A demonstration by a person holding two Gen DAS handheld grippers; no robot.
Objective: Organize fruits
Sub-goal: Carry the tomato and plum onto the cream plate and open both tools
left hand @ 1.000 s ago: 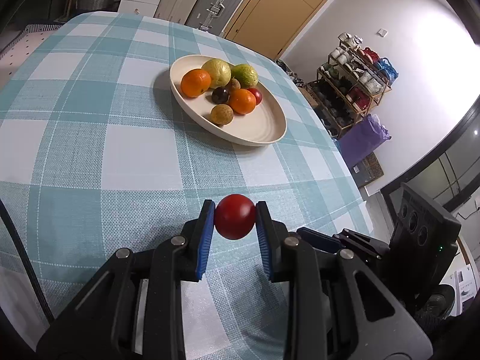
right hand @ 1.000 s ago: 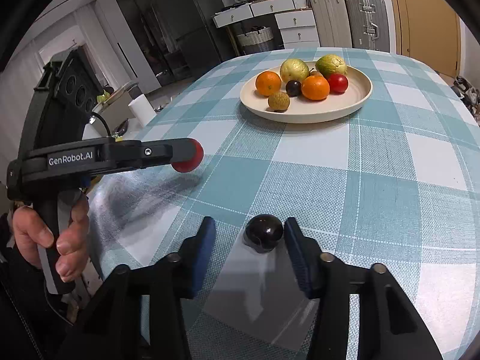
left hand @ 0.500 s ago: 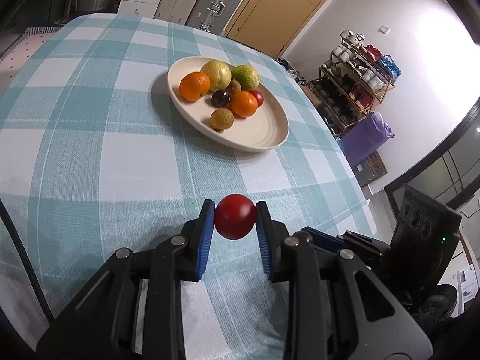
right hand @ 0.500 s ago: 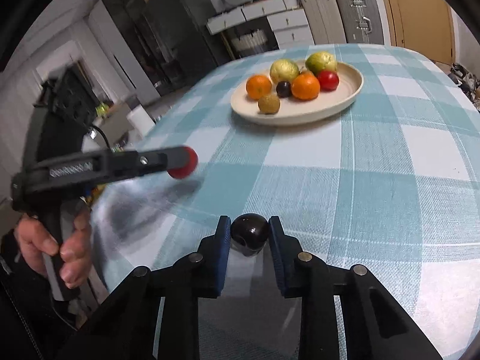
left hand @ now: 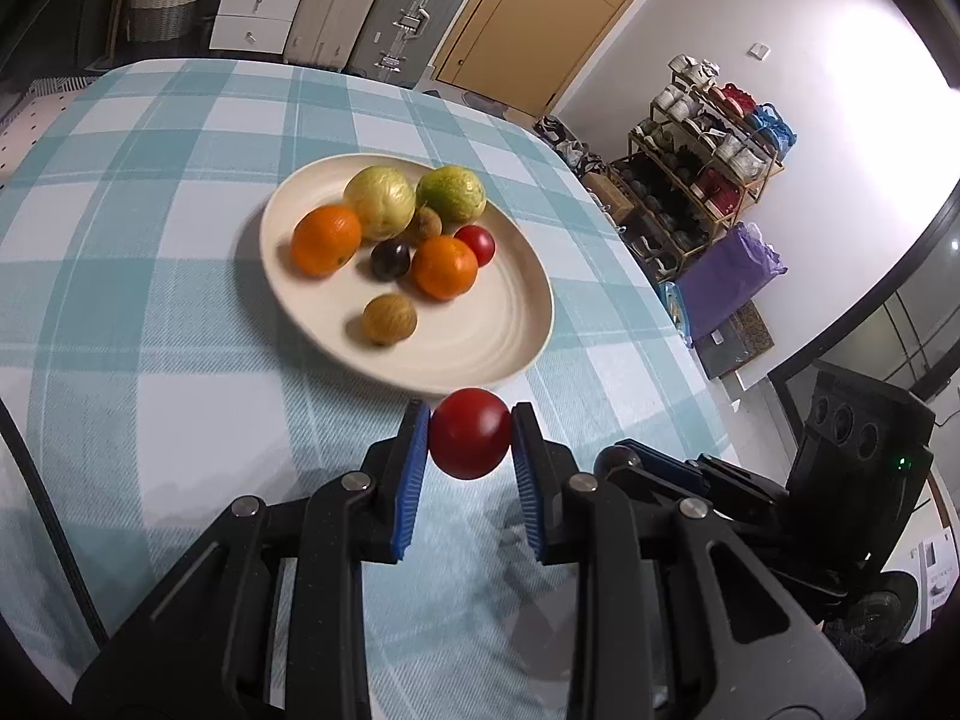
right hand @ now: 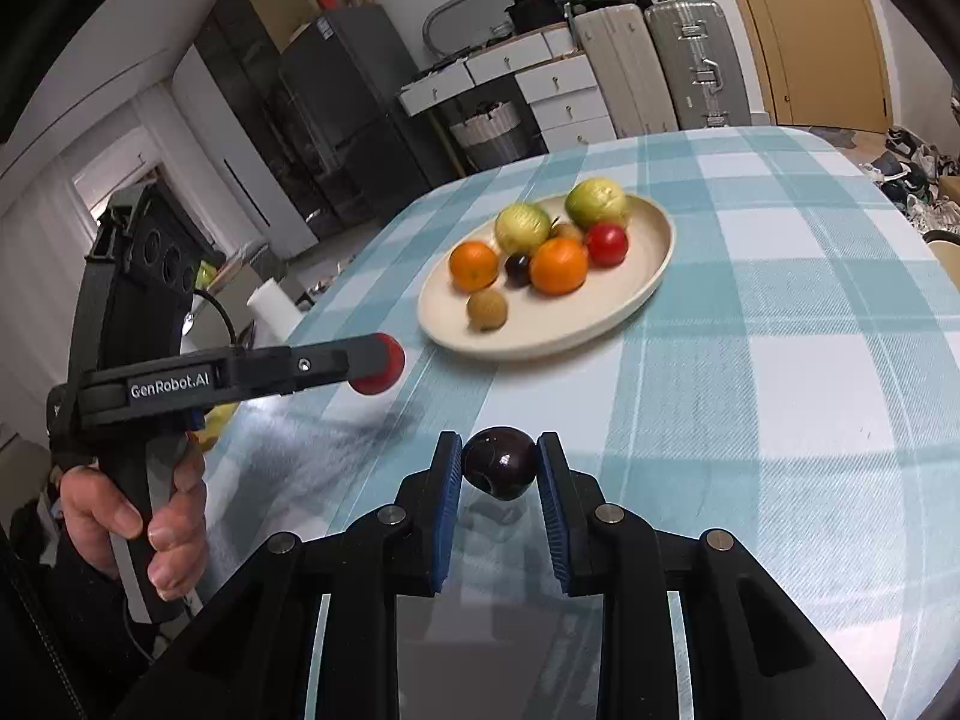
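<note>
Just short of the plate [left hand: 522, 276], on its near side, the left tool [left hand: 470, 441] holds a red fruit [left hand: 470, 441] clamped between its blue pads, clear above the checked cloth of the bench [left hand: 150, 276]. The plate lies straight ahead of this tool and a little to its left; its near rim sits just beyond the red fruit in the left wrist view. The right tool [right hand: 500, 463] is closed on a dark plum-like fruit [right hand: 500, 463], also lifted, its shadow on the cloth below. From the right tool the plate [right hand: 654, 276] is ahead, well apart, so the left hand looks the nearer of the two. Already on the plate: two oranges [left hand: 327, 239], two large yellow-green fruits [left hand: 380, 203], a small dark one [left hand: 390, 259], a small red one [left hand: 477, 243], two brownish ones [left hand: 389, 319]. The free patch is the near right part of the plate, directly in line with the left tool. My guess: the red fruit goes forward over the rim and down there, the dark one after it. Risk is round fruit rolling on release or nudging the brownish one.
</note>
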